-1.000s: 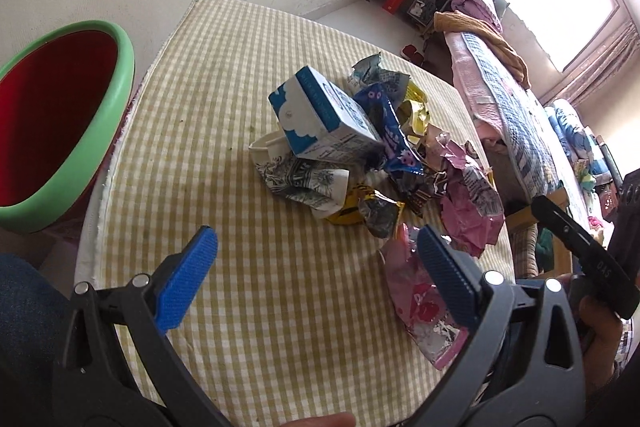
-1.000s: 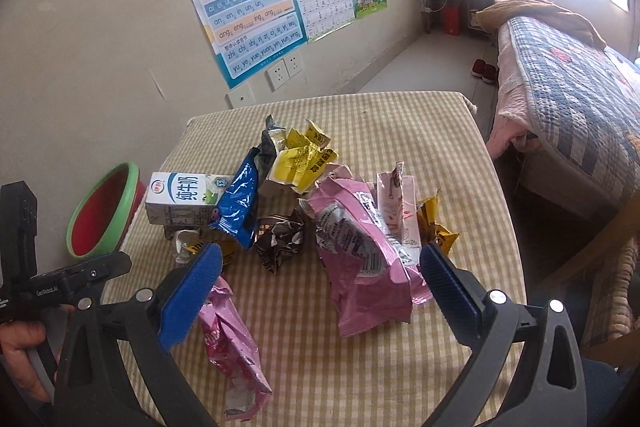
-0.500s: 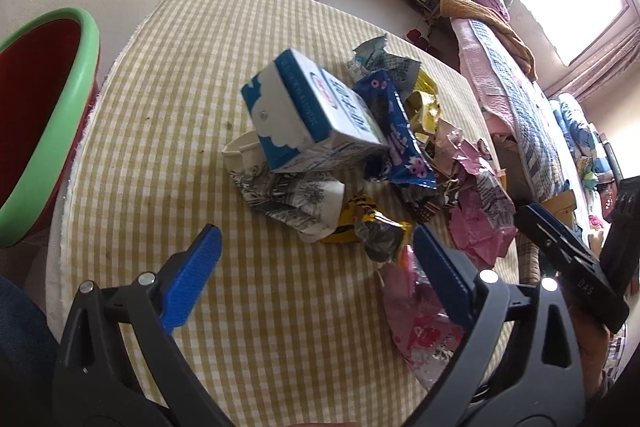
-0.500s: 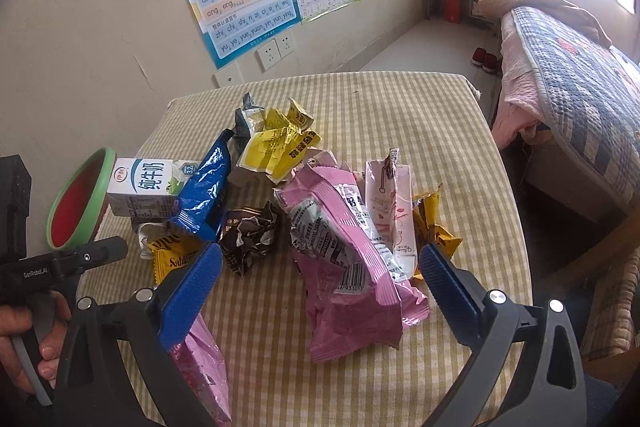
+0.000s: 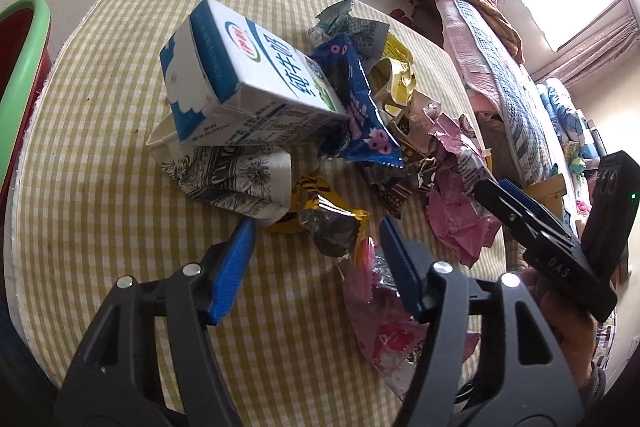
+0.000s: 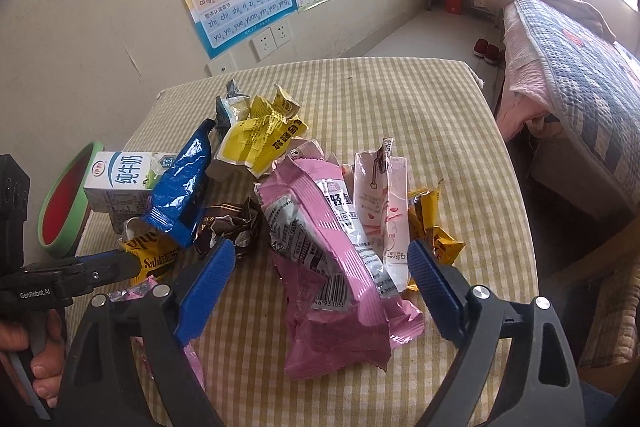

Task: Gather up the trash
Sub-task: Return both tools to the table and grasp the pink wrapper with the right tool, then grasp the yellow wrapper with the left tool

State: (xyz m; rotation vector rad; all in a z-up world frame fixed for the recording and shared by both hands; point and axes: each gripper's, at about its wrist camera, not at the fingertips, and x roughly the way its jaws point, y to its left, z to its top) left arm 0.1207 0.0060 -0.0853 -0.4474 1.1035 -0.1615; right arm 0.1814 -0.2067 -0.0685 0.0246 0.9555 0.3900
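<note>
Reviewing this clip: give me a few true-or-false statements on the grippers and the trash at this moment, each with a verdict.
1. The left gripper is open around a crumpled yellow wrapper. True.
2. The right gripper is shut on the pink bag. False: it is open, the bag lying between its fingers.
3. The milk carton rests on other trash. True.
4. The milk carton is inside the green-rimmed bin. False: it is on the checked table.
</note>
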